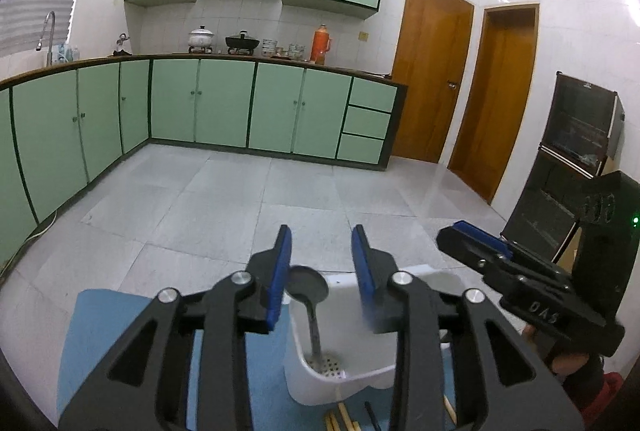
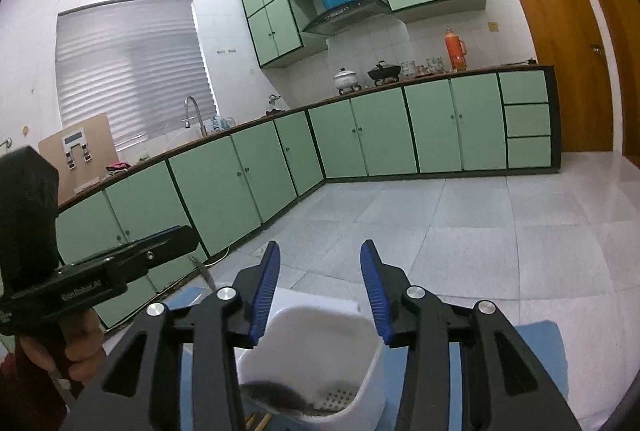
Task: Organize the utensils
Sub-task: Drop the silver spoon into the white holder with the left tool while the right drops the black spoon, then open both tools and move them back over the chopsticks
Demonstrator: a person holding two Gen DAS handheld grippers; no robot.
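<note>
White utensil holder (image 1: pixel 340 347) on a blue mat (image 1: pixel 104 335), metal spoon (image 1: pixel 310 291) standing inside, chopsticks (image 1: pixel 340 421) at the mat's near edge, left gripper (image 1: pixel 320 263) and right gripper (image 2: pixel 320 271) both partly open, empty.

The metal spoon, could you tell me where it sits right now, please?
In the left wrist view the metal spoon stands in the white utensil holder on the blue mat, handle down on the perforated bottom, bowl up between the left gripper fingers, near the left one.

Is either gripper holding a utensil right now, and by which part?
No. Left gripper and right gripper are open and empty; the spoon stands in the white holder.
</note>
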